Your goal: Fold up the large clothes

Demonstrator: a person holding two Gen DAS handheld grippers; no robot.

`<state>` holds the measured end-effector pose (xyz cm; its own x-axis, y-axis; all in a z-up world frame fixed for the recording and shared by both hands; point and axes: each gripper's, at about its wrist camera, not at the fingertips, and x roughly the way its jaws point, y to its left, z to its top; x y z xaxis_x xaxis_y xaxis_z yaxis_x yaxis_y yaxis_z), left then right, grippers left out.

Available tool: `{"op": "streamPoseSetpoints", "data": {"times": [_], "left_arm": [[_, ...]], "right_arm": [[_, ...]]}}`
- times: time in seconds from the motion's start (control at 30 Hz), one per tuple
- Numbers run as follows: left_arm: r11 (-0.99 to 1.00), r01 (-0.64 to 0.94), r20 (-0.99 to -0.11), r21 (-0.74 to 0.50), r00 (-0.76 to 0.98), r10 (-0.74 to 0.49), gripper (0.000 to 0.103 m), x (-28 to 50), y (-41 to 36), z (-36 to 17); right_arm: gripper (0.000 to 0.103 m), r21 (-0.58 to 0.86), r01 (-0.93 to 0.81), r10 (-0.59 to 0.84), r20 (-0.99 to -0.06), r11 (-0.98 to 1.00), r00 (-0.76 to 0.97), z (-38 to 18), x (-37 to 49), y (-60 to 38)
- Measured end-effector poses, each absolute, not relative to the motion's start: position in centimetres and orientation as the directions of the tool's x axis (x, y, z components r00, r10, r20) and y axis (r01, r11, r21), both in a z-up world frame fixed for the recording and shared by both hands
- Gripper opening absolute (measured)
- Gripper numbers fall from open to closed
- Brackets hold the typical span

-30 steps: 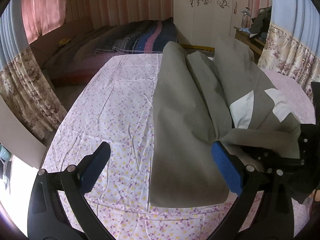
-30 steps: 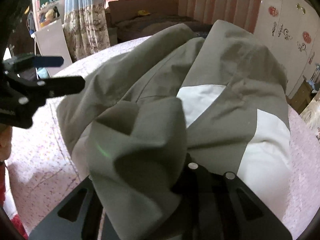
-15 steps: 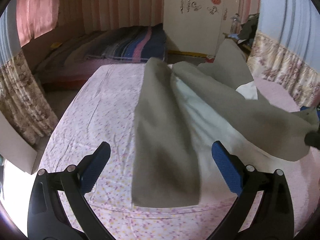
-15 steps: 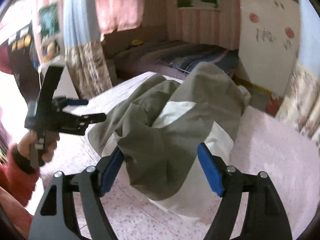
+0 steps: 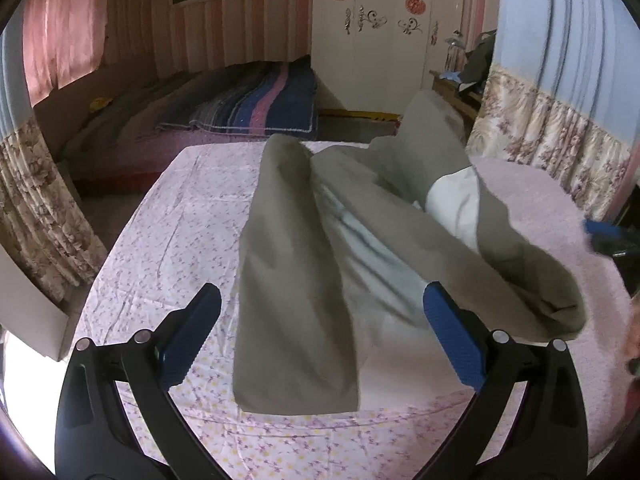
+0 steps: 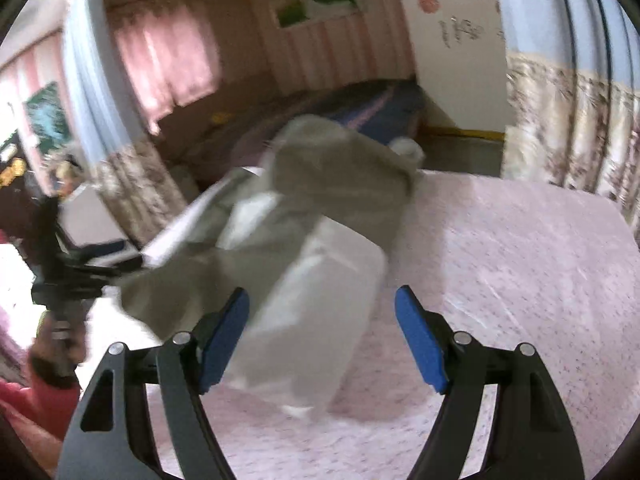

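Observation:
A large grey-olive garment (image 5: 288, 240) with a white lining lies lengthwise on the bed, its right part bunched in a loose heap (image 6: 340, 168). My left gripper (image 5: 320, 292) hovers open above the garment's near end, its blue pads clear of the cloth. My right gripper (image 6: 322, 293) is open and holds nothing, with the heap's white edge lying beyond it on the left. In the left wrist view the right gripper (image 5: 608, 236) shows at the far right edge. The right wrist view is blurred; in it the left gripper (image 6: 80, 264) is at the left, held by a hand in a red sleeve.
The bed carries a pink floral sheet (image 5: 160, 240). A second bed with a striped blanket (image 5: 256, 104) lies beyond it, then a white wardrobe (image 5: 368, 40). Floral curtains (image 5: 540, 140) hang on the right, and a white box (image 5: 28, 300) stands at the left.
The right gripper opened, let go of the garment fold and drew away to the right. The released cloth dropped onto the bed. The left gripper rose a little.

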<state>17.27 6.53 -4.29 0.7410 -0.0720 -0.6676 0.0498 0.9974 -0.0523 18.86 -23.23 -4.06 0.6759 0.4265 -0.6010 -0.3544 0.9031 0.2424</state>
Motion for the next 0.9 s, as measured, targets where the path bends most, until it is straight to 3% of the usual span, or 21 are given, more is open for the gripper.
{"op": "streamPoseSetpoints", "data": {"times": [0.1,0.17,0.2,0.23,0.47,0.8,0.9], "left_arm": [[0.995,0.068,-0.660,-0.070,0.745,-0.098,0.100,16.8,5.9,-3.6],[0.993,0.085,-0.655,-0.079,0.747,-0.116,0.100,16.7,5.2,-3.3],[0.992,0.097,-0.652,-0.076,0.749,-0.123,0.100,16.7,4.7,-3.2],[0.992,0.103,-0.652,-0.069,0.749,-0.123,0.100,16.7,4.4,-3.1],[0.991,0.128,-0.682,-0.042,0.721,-0.122,0.100,16.8,2.6,-4.7],[0.985,0.136,-0.717,-0.101,0.677,-0.167,0.100,18.6,-0.2,-8.7],[0.983,0.144,-0.717,-0.113,0.673,-0.181,0.100,19.1,-0.8,-9.3]], "right_arm": [[0.075,0.266,-0.338,0.430,-0.600,0.903,0.674,-5.6,20.3,-23.4],[0.064,0.295,-0.362,0.464,-0.636,0.884,0.616,-7.3,21.2,-22.3],[0.052,0.317,-0.380,0.491,-0.645,0.869,0.585,-8.1,21.5,-21.6],[0.049,0.332,-0.388,0.507,-0.644,0.860,0.573,-8.5,21.6,-20.9],[0.049,0.311,-0.402,0.504,-0.633,0.861,0.587,-10.1,22.1,-18.0],[0.051,0.258,-0.363,0.445,-0.567,0.895,0.693,-9.5,20.1,-18.0],[0.063,0.252,-0.355,0.435,-0.557,0.900,0.707,-8.8,19.6,-18.7]]}}
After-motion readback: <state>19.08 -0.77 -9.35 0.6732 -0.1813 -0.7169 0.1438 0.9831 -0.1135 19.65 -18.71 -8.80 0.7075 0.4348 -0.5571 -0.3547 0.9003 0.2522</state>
